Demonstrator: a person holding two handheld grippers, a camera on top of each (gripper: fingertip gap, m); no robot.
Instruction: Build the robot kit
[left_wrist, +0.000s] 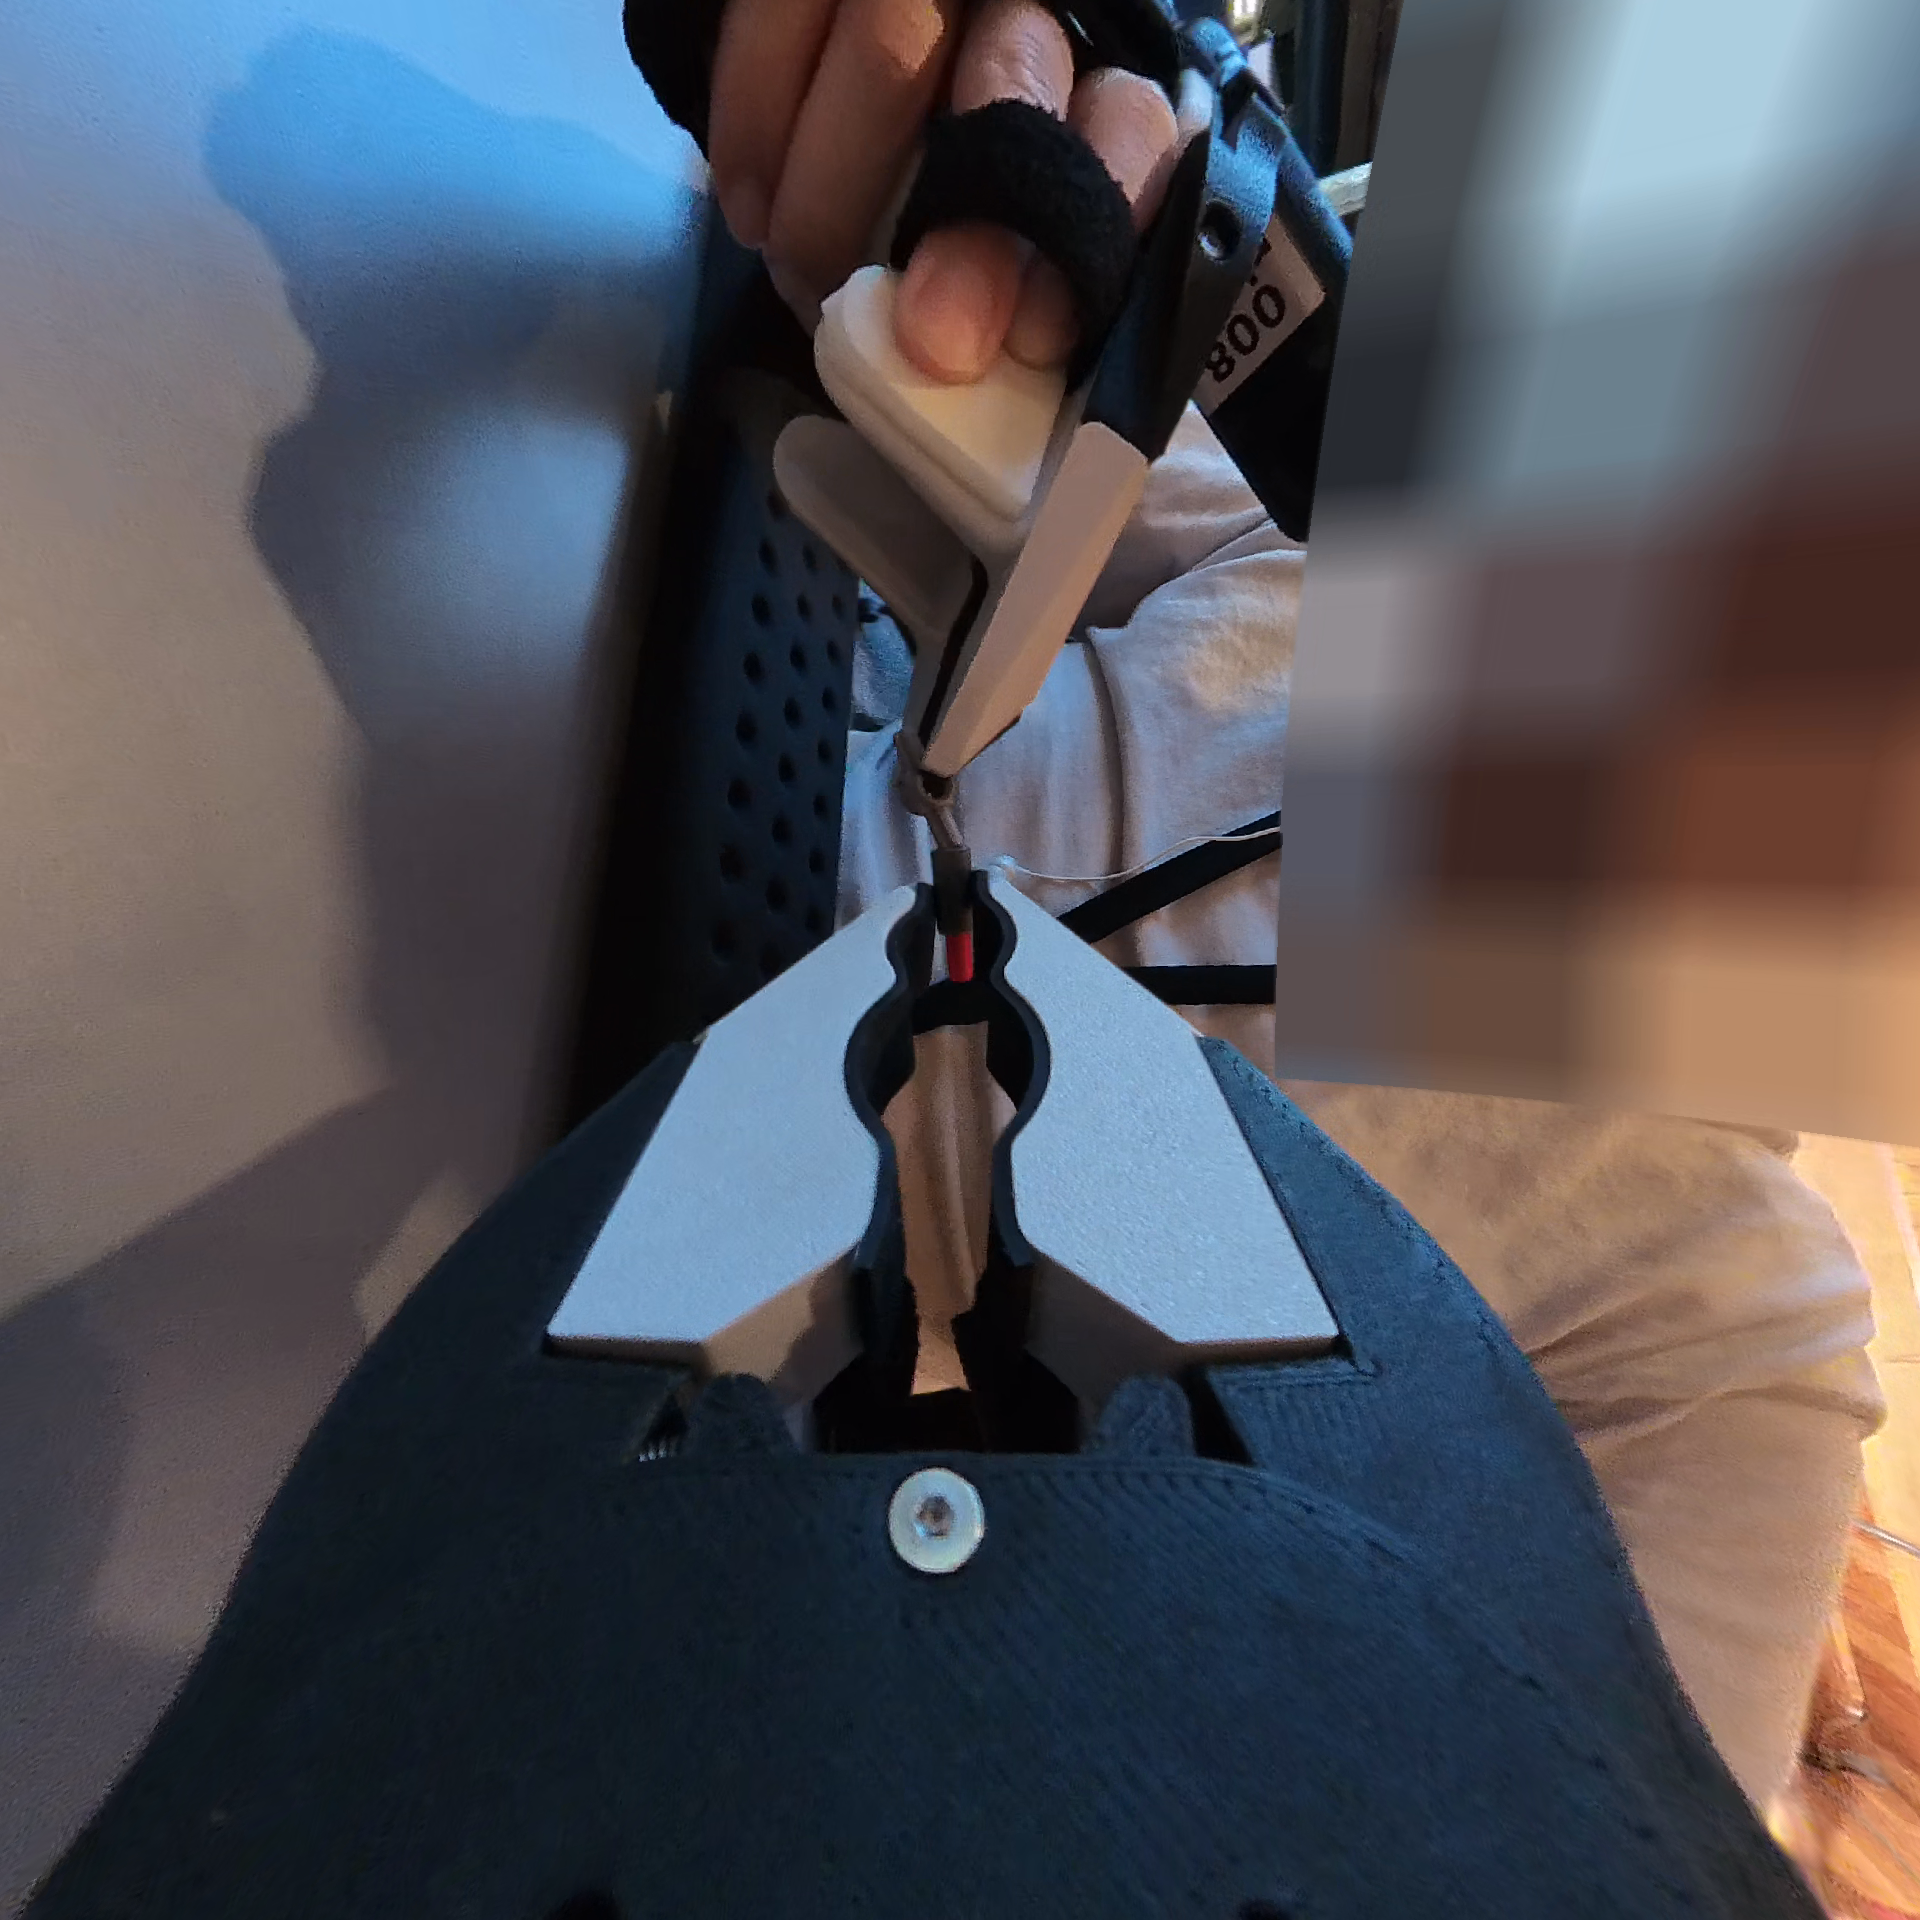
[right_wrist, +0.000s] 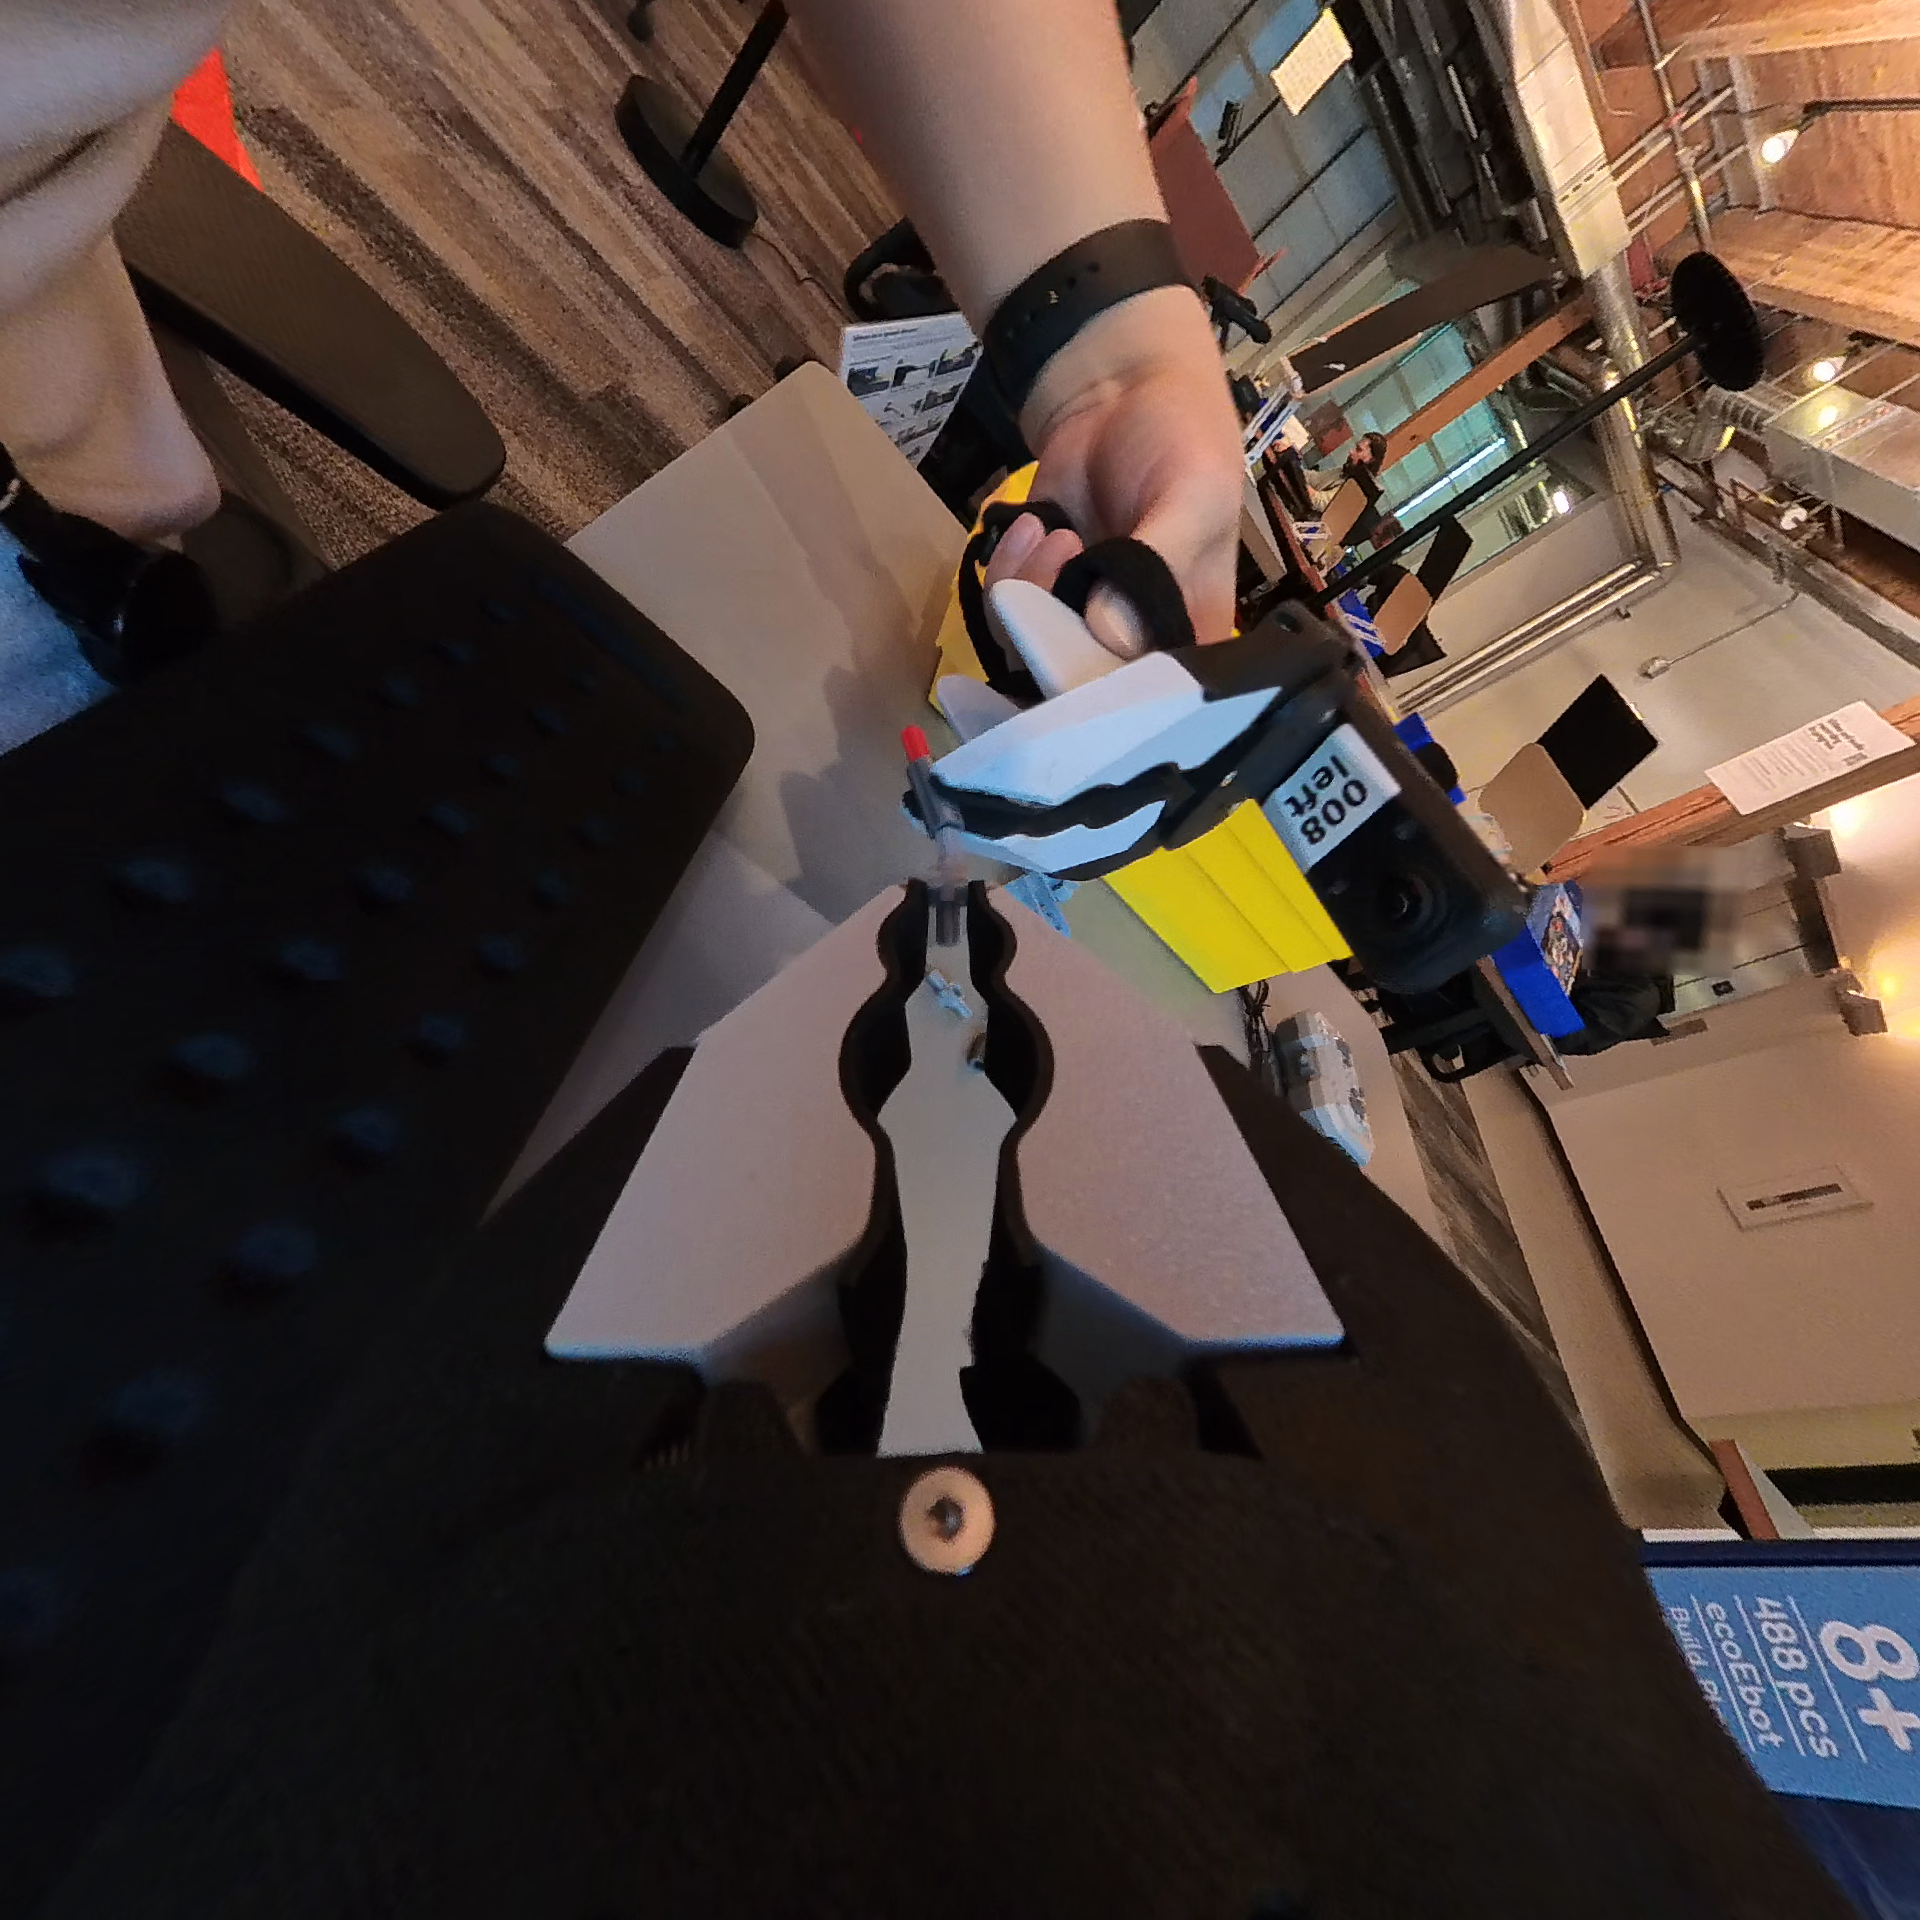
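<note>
Both grippers are held up in the air, tip to tip. My left gripper (left_wrist: 951, 906) is shut on a thin dark pin with a red end (left_wrist: 959, 954). In the right wrist view, the left gripper (right_wrist: 928, 812) has the red end (right_wrist: 914, 741) poking out past its fingers. My right gripper (right_wrist: 945, 906) is shut on a small grey connector (right_wrist: 945, 923). In the left wrist view, the right gripper (left_wrist: 932, 774) comes down from above, pinching the connector (left_wrist: 928, 798). Pin and connector meet end to end between the two tips.
A black perforated chair back (right_wrist: 312, 883) is close on the left and also shows behind the grippers (left_wrist: 769, 665). Below are a beige table (right_wrist: 790, 582), a yellow box (right_wrist: 1226, 914), small loose parts (right_wrist: 1320, 1081) and a blue box (right_wrist: 1787, 1683). A person's light shirt (left_wrist: 1143, 727) is behind.
</note>
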